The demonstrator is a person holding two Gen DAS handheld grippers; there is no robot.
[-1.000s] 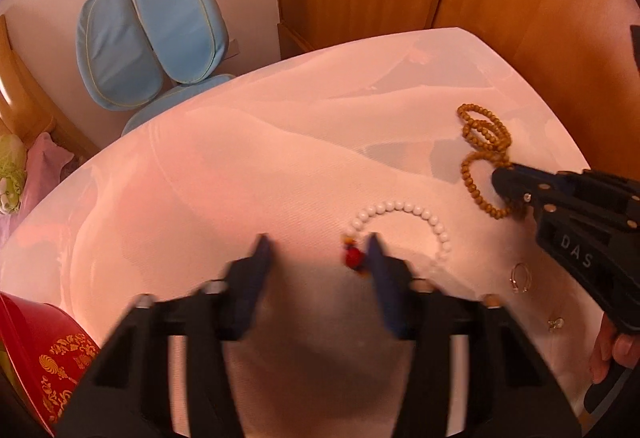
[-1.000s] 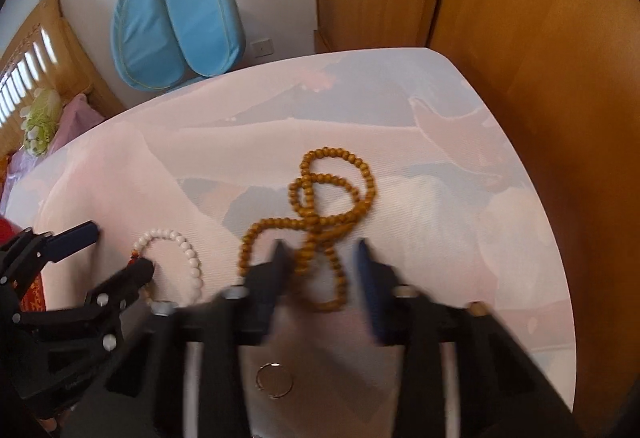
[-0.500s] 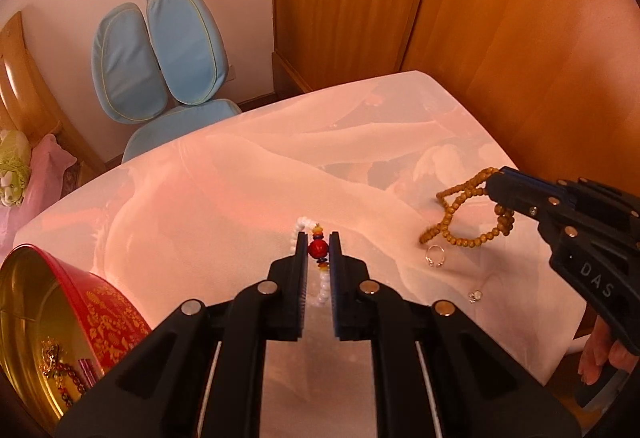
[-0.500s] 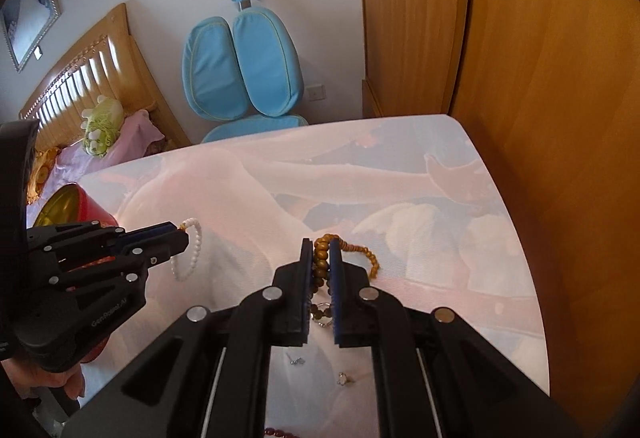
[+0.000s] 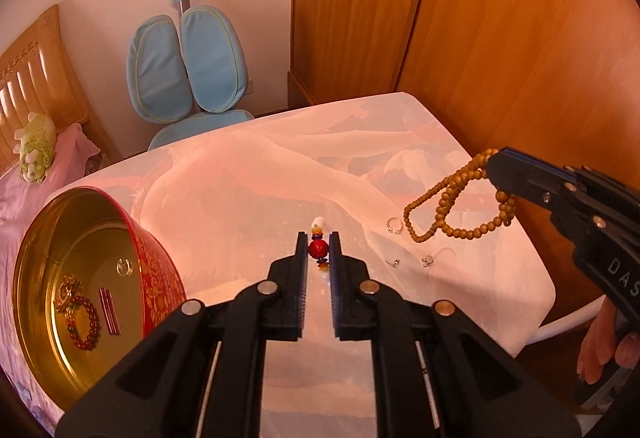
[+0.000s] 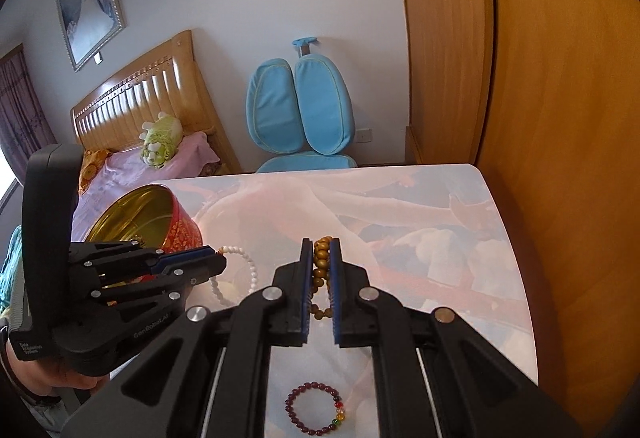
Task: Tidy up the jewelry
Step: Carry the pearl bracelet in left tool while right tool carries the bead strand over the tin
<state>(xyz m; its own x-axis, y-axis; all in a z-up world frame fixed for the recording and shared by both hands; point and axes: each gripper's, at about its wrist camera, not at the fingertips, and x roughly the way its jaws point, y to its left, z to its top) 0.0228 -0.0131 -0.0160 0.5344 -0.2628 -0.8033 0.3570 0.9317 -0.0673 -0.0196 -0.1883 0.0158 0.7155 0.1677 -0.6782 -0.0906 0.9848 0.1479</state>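
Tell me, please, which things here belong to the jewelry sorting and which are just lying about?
Job:
- red tin
- white bead bracelet, left gripper
- wooden bead necklace, right gripper
- dark red bracelet
- rings

Lying about:
- blue chair
- plush toy

Left gripper (image 5: pixel 318 250): jaws closed, pinching a red bead of a white bead bracelet (image 6: pixel 248 270); angled down, raised off the surface (image 5: pixel 280 181).
Right gripper (image 6: pixel 321 258): jaws closed on a wooden bead strand (image 5: pixel 452 205), which hangs from its tips in loops.
Right hand (image 5: pixel 608 342): fingers wrapped round the handle.
Left hand (image 6: pixel 60 378): grips the handle from below.
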